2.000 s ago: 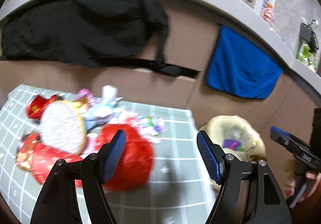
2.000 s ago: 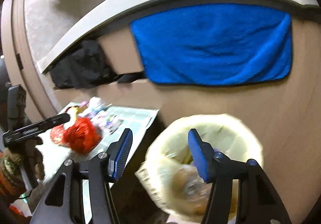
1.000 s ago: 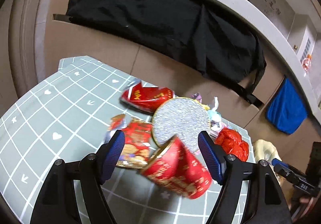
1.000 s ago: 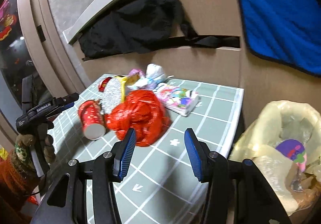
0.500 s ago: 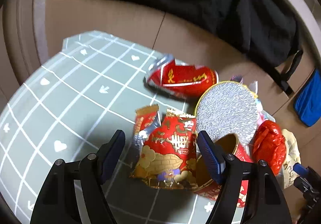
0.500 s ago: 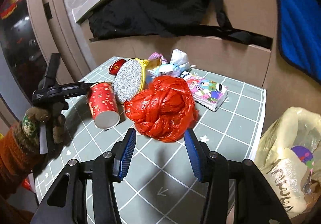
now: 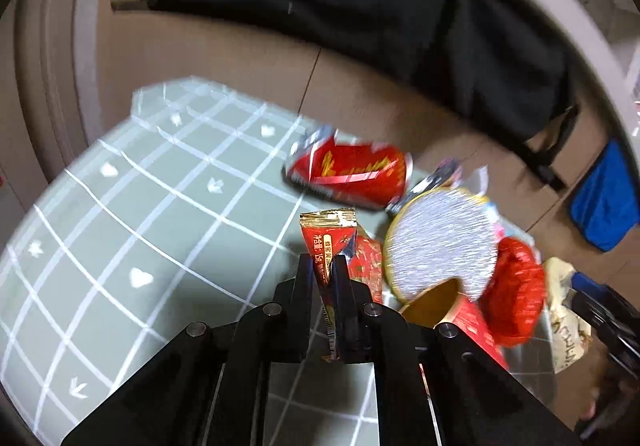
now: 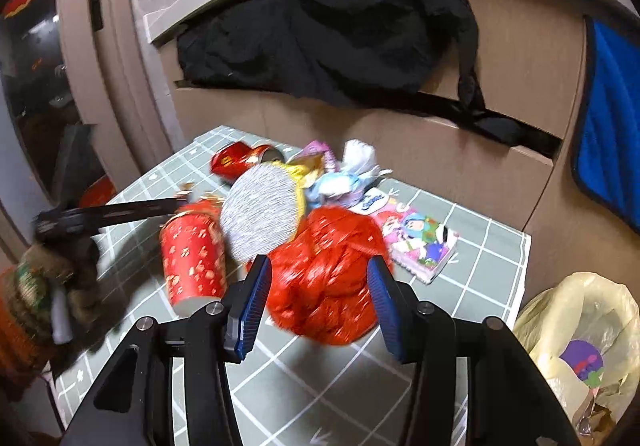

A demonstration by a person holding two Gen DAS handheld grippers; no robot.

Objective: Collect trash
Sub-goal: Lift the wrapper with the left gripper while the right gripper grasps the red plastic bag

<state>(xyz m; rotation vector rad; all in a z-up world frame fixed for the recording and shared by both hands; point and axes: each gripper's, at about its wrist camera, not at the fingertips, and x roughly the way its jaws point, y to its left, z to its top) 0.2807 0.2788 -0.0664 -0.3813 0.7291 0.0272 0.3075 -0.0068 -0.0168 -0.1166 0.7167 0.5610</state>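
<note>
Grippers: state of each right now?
Left gripper: shut on the red snack wrapper.
Right gripper: open, holding nothing, straddling the red plastic bag.

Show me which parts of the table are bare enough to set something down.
Bare cloth lies on the table's left side, beside the red can, and along its near edge in front of the red bag. Between the paper cup, silver disc and sticker pack, it is crowded.

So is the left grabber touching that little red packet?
Touching. The left wrist view shows the left gripper shut on the small red packet, fingers pinching both sides.
</note>
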